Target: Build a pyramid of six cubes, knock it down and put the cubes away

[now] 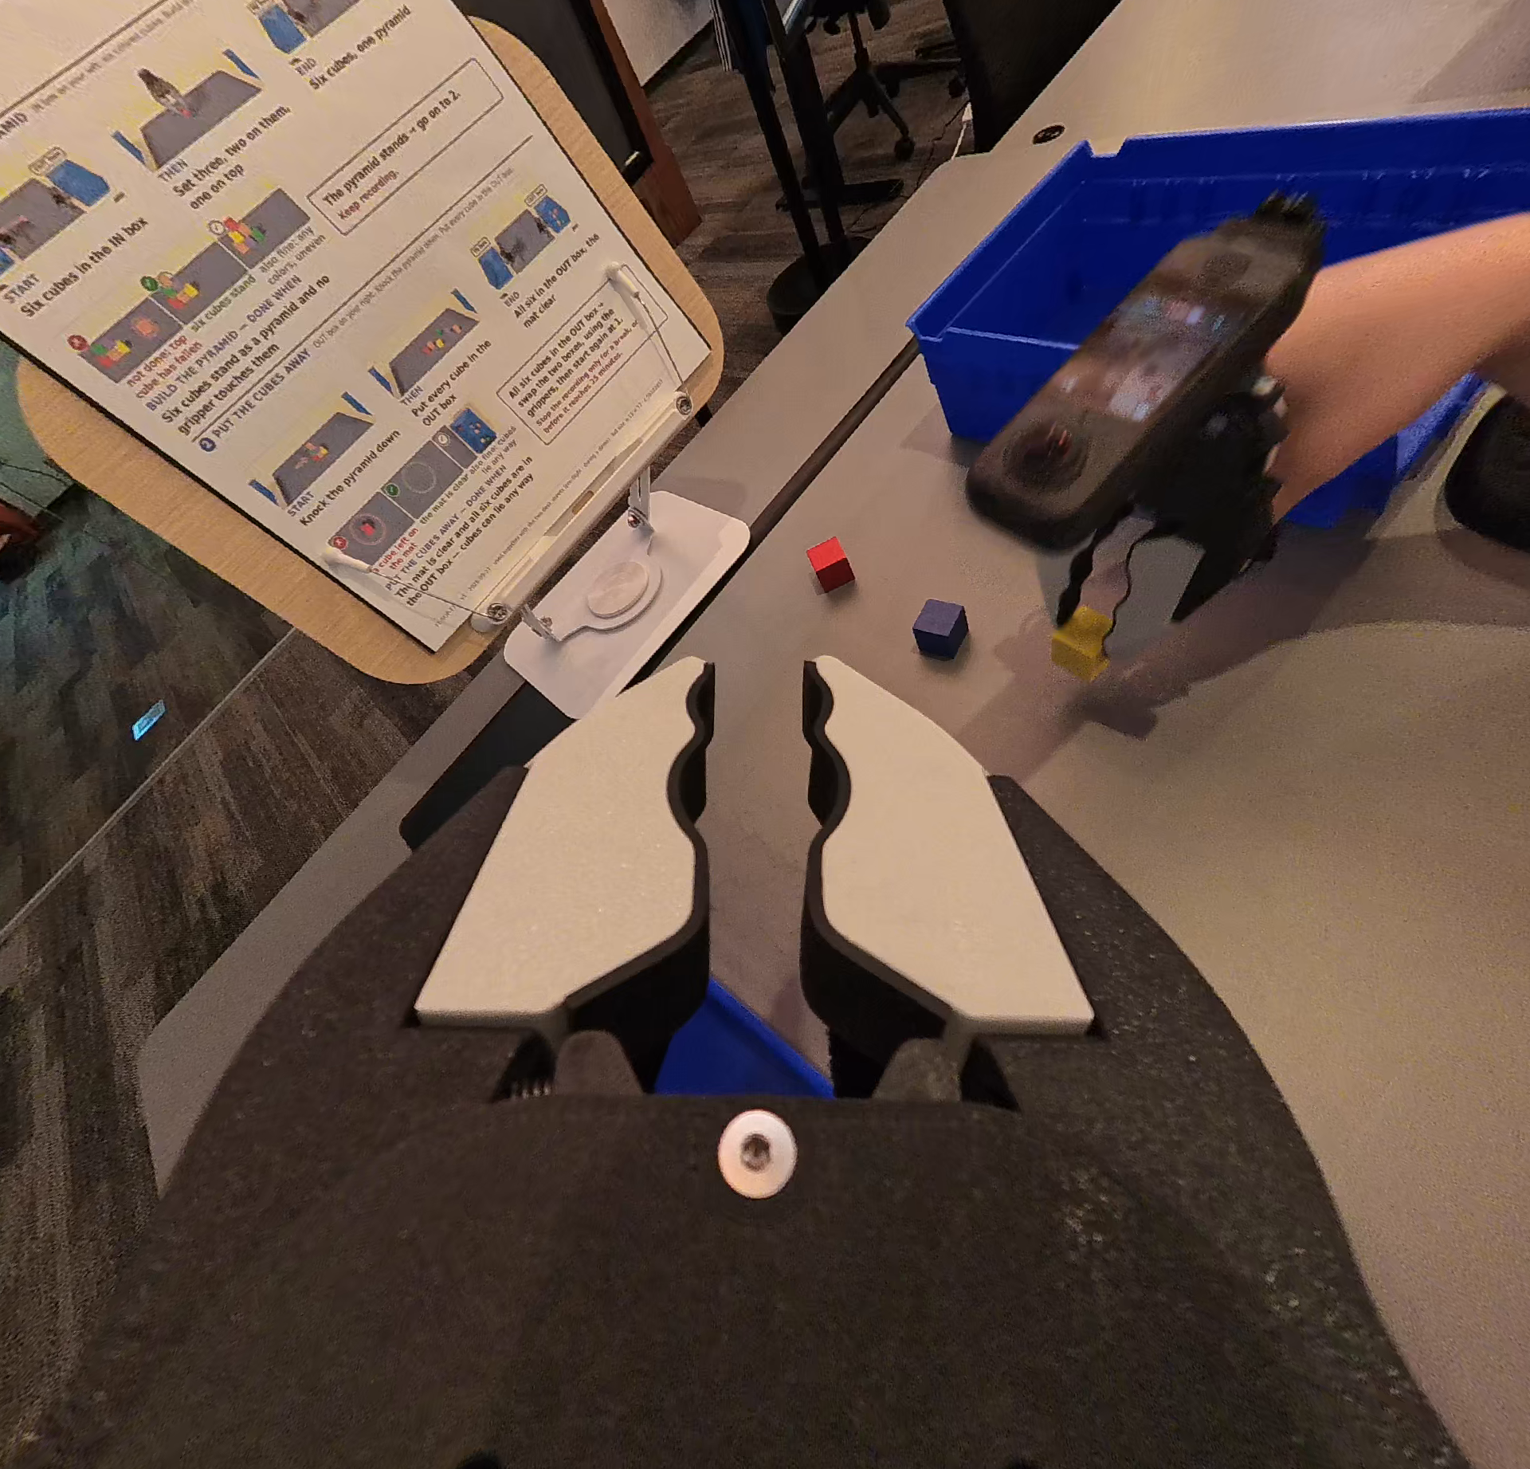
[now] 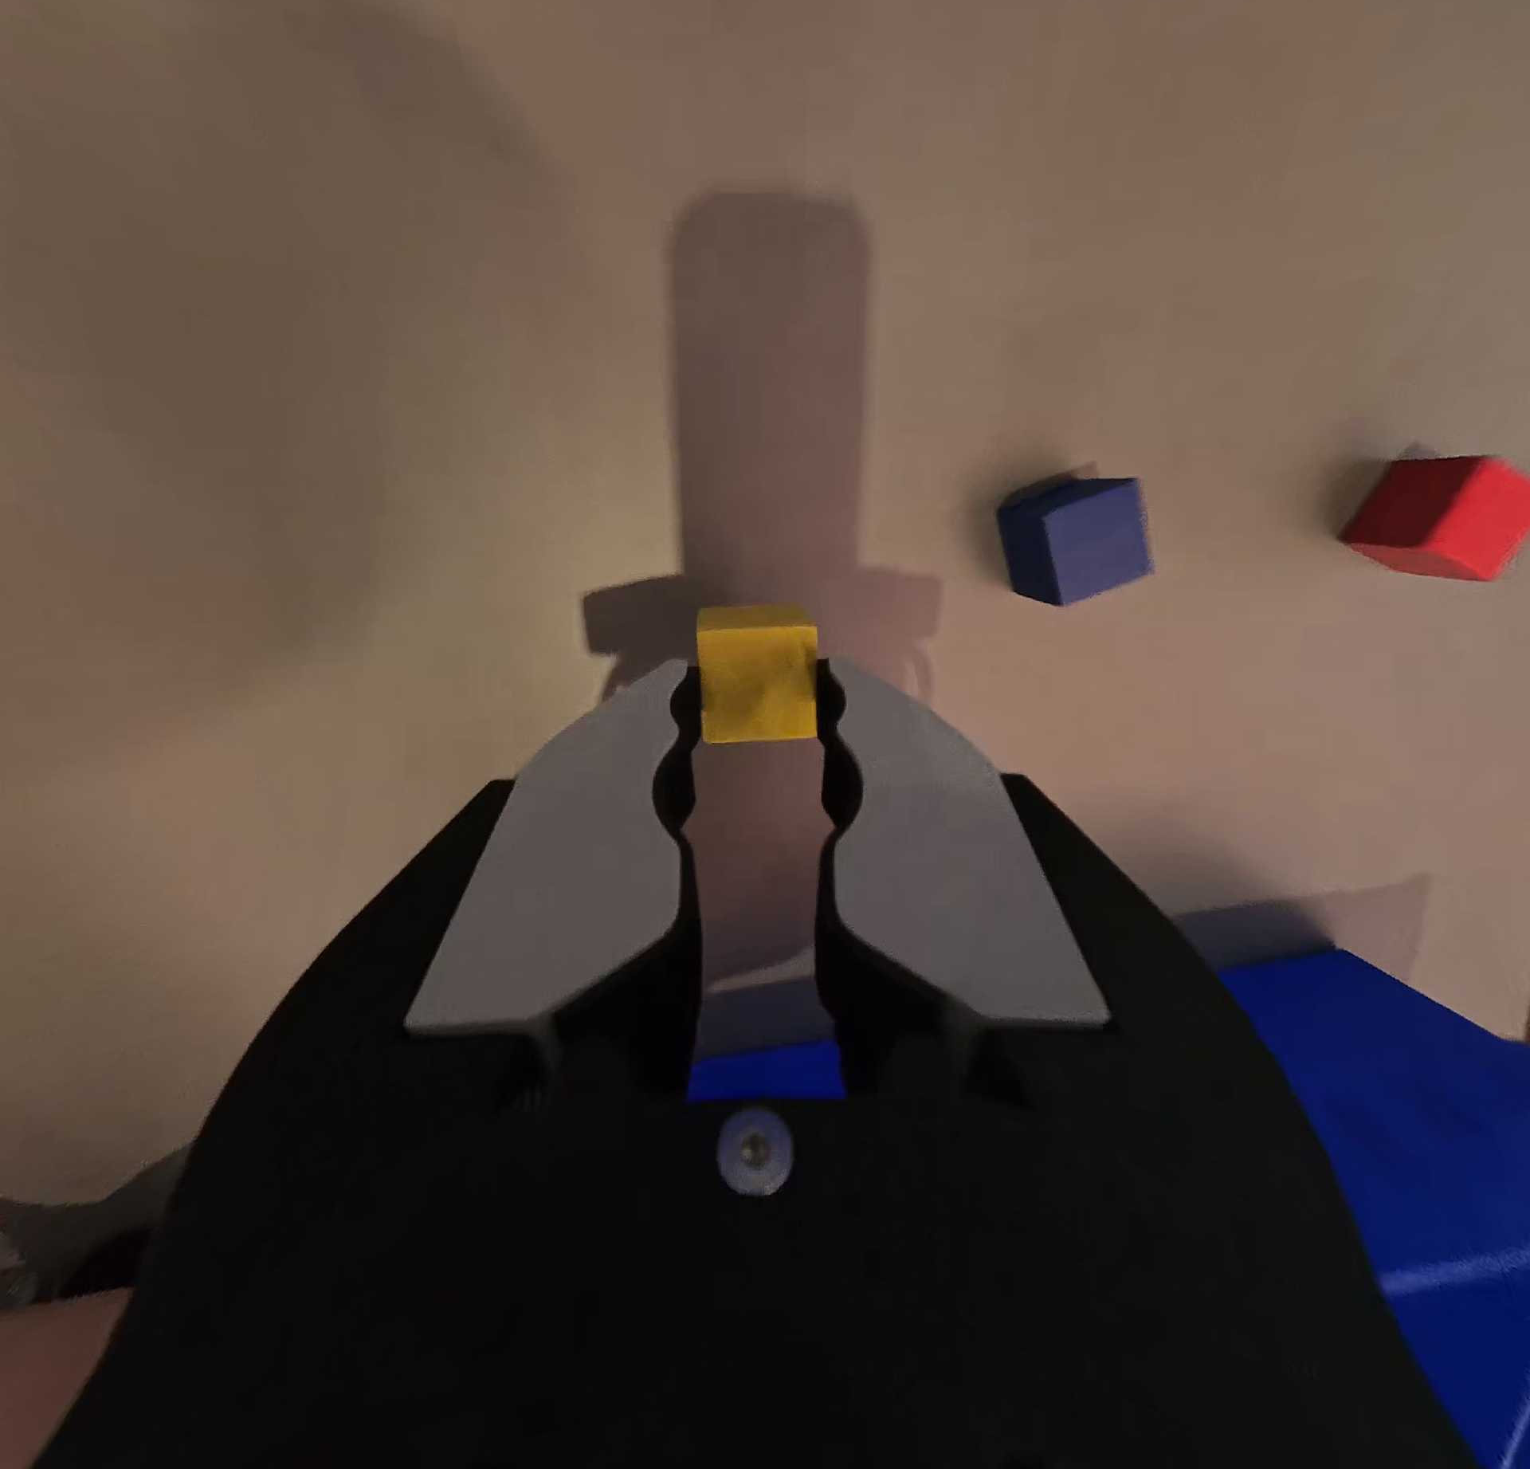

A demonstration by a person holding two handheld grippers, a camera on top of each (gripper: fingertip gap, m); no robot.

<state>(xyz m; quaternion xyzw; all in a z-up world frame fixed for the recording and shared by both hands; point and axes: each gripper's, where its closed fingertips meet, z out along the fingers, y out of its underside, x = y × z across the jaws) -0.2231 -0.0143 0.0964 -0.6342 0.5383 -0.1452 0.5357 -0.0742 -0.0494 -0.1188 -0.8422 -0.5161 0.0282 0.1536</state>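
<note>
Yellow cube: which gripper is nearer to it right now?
Right. The right gripper has the yellow cube between its fingertips; the left gripper sits back from it, empty and open.

Yellow cube (image 2: 757, 676) gripped; blue cube (image 2: 1076, 539), red cube (image 2: 1445, 516) apart.

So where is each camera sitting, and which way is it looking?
Left wrist view: sits on the left gripper, looking across the grey table towards the instruction board; its open jaws and the person's forearm show.
Right wrist view: sits on the right gripper, looking down at the table; its jaws hold the yellow cube.
Shared: yellow, blue cube and red cube, blue bin.
</note>
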